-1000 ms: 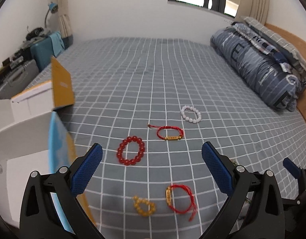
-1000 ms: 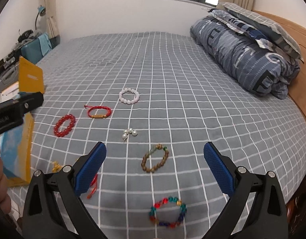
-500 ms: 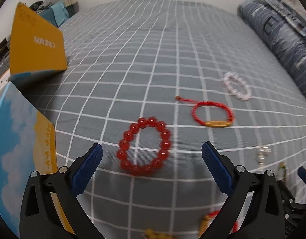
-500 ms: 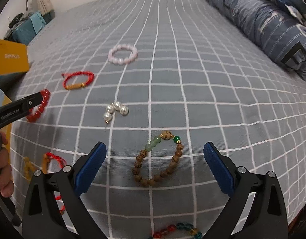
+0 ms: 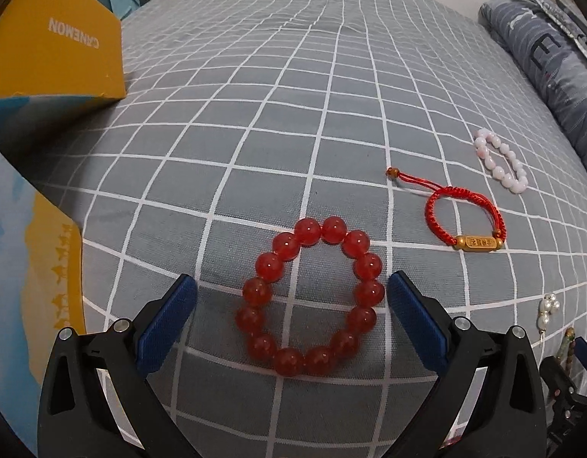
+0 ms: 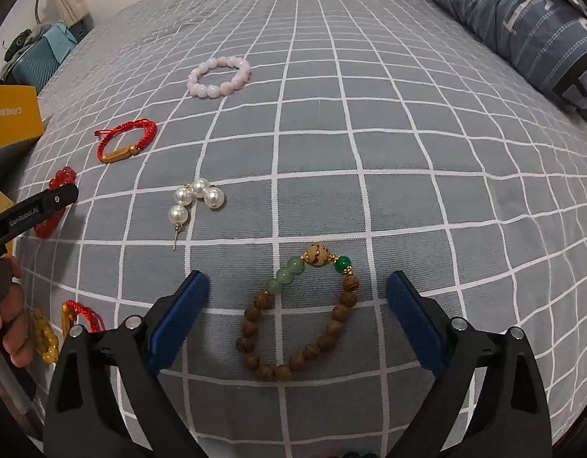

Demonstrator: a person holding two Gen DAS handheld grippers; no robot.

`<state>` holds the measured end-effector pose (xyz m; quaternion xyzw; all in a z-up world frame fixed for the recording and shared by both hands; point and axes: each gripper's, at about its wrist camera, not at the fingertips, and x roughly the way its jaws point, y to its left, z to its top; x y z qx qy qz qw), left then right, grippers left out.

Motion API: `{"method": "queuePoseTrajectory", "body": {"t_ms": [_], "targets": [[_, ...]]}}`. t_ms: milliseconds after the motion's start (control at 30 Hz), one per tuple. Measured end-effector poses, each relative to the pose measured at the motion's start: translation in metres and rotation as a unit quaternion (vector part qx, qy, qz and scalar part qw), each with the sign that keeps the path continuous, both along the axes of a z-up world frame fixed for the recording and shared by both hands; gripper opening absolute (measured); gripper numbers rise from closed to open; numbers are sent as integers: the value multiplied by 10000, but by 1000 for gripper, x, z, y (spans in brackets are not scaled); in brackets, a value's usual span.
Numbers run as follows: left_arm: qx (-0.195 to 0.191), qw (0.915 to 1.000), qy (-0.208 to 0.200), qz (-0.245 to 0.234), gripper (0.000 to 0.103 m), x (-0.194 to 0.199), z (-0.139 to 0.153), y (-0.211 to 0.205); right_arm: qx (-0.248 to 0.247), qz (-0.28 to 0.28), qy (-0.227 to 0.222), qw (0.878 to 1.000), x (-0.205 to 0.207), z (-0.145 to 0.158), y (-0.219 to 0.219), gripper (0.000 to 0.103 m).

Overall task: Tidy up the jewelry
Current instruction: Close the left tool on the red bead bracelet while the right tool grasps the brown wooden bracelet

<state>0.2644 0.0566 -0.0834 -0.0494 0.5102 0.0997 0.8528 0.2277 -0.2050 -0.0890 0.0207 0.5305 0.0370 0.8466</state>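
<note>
A red bead bracelet (image 5: 309,297) lies flat on the grey checked bedspread, between the blue pads of my open left gripper (image 5: 291,290). A red cord bracelet with a gold tube (image 5: 465,218) and a pale pink bead bracelet (image 5: 501,166) lie farther right. My right gripper (image 6: 296,288) is open around a brown wooden bead bracelet with green beads (image 6: 299,315). Pearl earrings (image 6: 194,198) lie up and left of it, with the red cord bracelet (image 6: 124,141) and pink bracelet (image 6: 219,76) beyond. The left gripper's finger (image 6: 31,210) hides part of the red beads.
An orange-and-blue open box (image 5: 45,61) stands at the left edge of the bed. A folded blue quilt (image 6: 522,23) lies at the right. A yellow bead bracelet (image 6: 45,337) and another red cord bracelet (image 6: 81,311) sit beside a person's hand (image 6: 10,328).
Both grippers have dropped closer to the bedspread. The red bead bracelet now sits between the left pads, and the wooden bead bracelet between the right pads.
</note>
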Motion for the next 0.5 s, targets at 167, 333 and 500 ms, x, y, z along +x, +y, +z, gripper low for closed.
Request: {"method": "queuePoseTrajectory", "body": {"t_ms": [167, 333, 500], "targets": [[127, 9998, -116, -39, 95, 0, -2, -4, -26, 51, 49, 10000, 2, -2, 1, 84], [52, 9999, -91, -128, 74, -3, 3, -8, -33, 56, 74, 10000, 3, 0, 2, 73], [139, 9998, -9, -166, 59, -4, 4, -12, -21, 4, 79, 10000, -4, 1, -1, 55]]}}
